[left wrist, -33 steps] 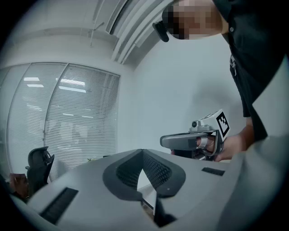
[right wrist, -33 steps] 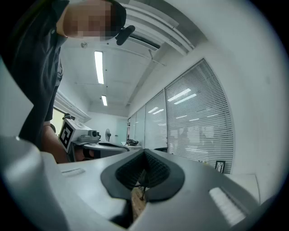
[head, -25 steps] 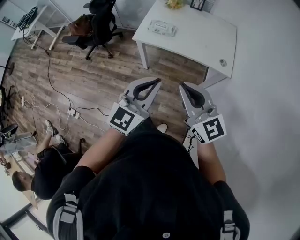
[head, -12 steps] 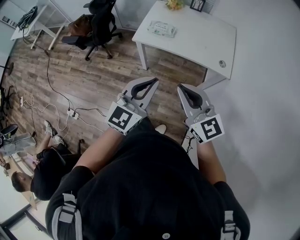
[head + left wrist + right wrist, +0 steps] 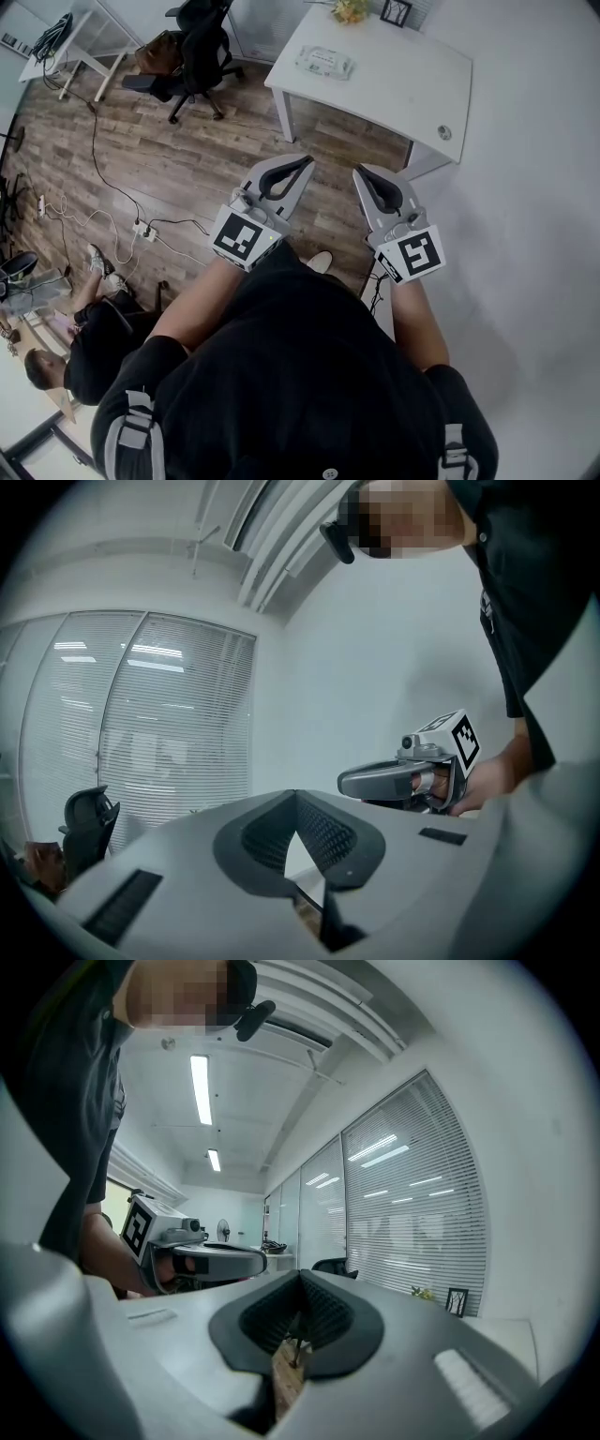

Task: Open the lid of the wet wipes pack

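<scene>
Standing well back from white table (image 5: 403, 80) | wet wipes pack (image 5: 324, 61) lies flat on the table's far-left part, well apart from both grippers | left gripper (image 5: 305, 162): jaws pressed together, nothing between | right gripper (image 5: 360, 172): jaws pressed together, nothing between | both held level, side by side, above wood floor (image 5: 187, 159)

The wet wipes pack (image 5: 324, 62) lies far off on the worktop (image 5: 403, 80), too small for me to make out its lid. A small round thing (image 5: 444, 132) near the worktop's corner is too small to name. The flowers (image 5: 349, 9), the picture frame (image 5: 395, 11) and the office chair (image 5: 199, 47) are cut off by the top edge. My torso (image 5: 300, 375) hides the floor (image 5: 187, 159) beneath me.
</scene>
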